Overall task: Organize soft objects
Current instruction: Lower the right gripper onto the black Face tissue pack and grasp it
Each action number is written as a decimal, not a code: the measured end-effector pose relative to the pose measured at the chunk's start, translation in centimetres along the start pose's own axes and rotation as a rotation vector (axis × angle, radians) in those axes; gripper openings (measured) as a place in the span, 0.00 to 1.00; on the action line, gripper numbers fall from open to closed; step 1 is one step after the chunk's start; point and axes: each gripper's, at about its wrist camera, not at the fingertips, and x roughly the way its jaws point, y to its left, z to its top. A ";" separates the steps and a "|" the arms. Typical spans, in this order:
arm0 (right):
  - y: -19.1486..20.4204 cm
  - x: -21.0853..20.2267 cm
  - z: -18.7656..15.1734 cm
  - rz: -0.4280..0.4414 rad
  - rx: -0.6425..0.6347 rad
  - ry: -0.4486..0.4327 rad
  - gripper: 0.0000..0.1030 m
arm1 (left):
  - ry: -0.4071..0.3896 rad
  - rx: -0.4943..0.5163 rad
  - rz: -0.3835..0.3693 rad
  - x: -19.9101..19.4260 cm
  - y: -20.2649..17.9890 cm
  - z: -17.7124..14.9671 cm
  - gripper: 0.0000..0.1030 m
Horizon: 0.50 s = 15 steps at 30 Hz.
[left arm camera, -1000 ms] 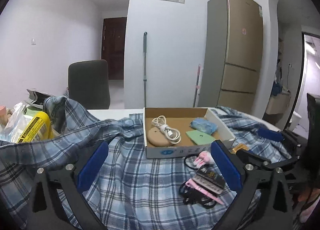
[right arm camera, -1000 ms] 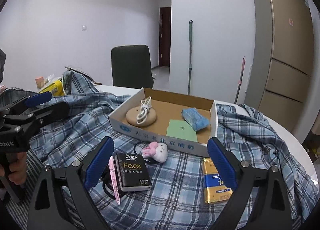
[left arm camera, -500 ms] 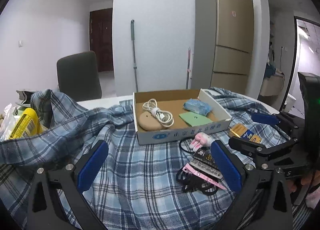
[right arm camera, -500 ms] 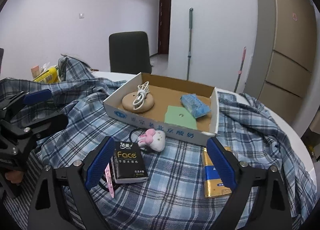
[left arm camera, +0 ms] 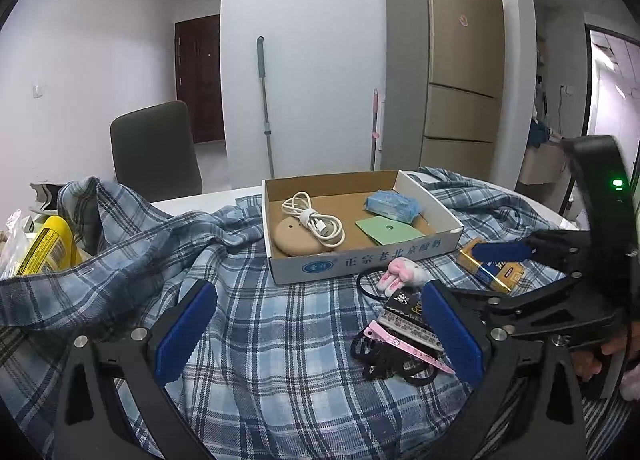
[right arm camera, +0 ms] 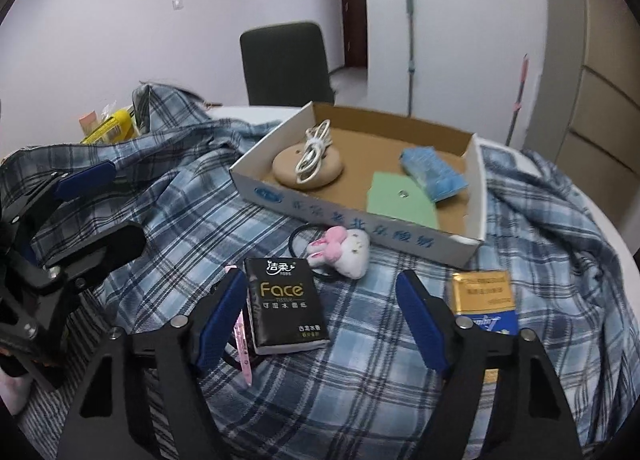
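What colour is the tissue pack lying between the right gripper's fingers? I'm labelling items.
Black with gold lettering; right wrist view.

Both grippers are just hanging there wide open, nothing in either: left gripper level, right gripper tipped down a bit.

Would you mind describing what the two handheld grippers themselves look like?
Both the left gripper and the right gripper are matte black angular frames with silver bolts at the joints. Each has two fingers faced with ribbed blue pads. Seen from the left wrist camera, the right gripper's black housing carries a lit green indicator light. No cables are visible.
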 end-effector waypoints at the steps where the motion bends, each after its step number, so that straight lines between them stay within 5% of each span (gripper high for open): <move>1: 0.1 0.4 0.1 0.005 -0.006 0.017 0.69 | -0.001 -0.006 -0.001 0.0 0.1 0.0 1.00; 15: 1.1 4.2 0.4 0.086 -0.025 0.148 0.57 | 0.102 -0.102 0.023 1.7 2.2 -0.3 1.00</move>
